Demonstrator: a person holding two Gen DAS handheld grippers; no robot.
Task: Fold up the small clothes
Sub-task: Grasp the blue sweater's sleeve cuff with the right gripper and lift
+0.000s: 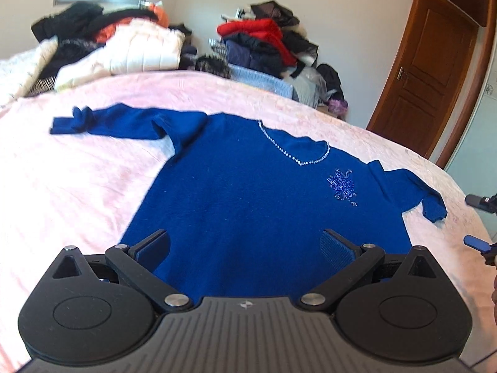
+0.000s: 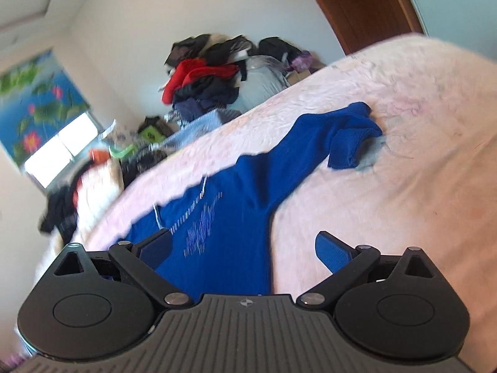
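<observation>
The left gripper (image 1: 245, 245) is hanging with its jaws spread wide and nothing between them, pointing down over the bottom hem of the blue sweater (image 1: 248, 192). From this gripper the body of the sweater is running away toward 12 o'clock, with the beaded neckline (image 1: 298, 152) at about 1 o'clock. The left sleeve (image 1: 124, 122) is stretching out flat toward 10 o'clock, its cuff twisted, and well away from the jaws.

The right gripper (image 2: 243, 248) is also standing wide and is gripping nothing; the sweater's side edge is passing under the gap, with cloth below the left pad and bare pink bedspread (image 2: 419, 186) below the right one. In its own view the right sleeve (image 2: 335, 133) is lying toward 1 o'clock, bunched and folded back on itself at the cuff. In the left wrist view the tips of the right gripper (image 1: 475, 220) are showing at 3 o'clock, just beside that cuff.

The sweater is lying face up on the bed, sleeves running left to right across both grippers. Judging from this, each hand is nearer its own sleeve, and the right is the closer of the 2, so a first fold inward probably starts there. Piles of other clothes (image 1: 257, 43) are sitting beyond the far edge at 12 o'clock.
</observation>
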